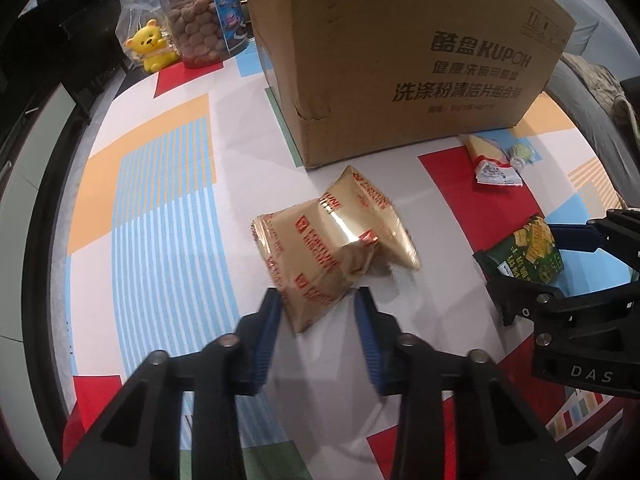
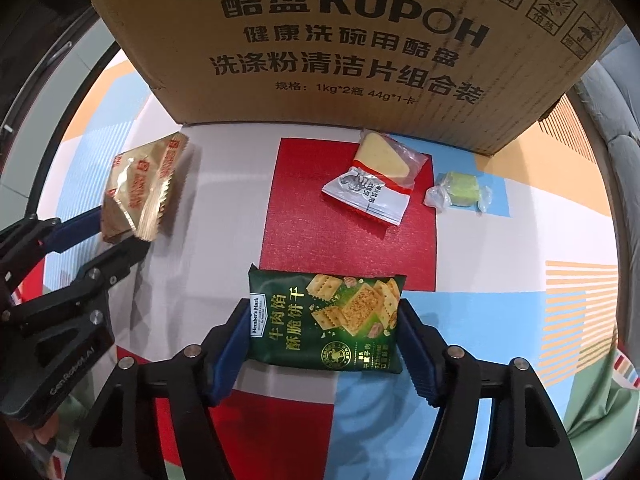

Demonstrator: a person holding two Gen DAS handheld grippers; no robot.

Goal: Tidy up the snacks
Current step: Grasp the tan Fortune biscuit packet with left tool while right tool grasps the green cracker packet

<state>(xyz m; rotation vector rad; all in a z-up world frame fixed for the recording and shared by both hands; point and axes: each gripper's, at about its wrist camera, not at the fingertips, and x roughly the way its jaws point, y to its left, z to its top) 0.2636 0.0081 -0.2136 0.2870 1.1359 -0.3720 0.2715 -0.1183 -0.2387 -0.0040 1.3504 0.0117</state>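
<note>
Between the right fingers (image 2: 416, 356) sits the cracker pack (image 2: 324, 320).

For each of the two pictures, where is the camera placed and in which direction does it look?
Left wrist view: sits on the left gripper, looking forward over the gold snack bag between its blue fingers; the right gripper shows at the right edge.
Right wrist view: sits on the right gripper, looking at the green cracker pack between its fingers; the left gripper shows at left.
Shared: both bags, the cardboard box and the cheese packet.
</note>
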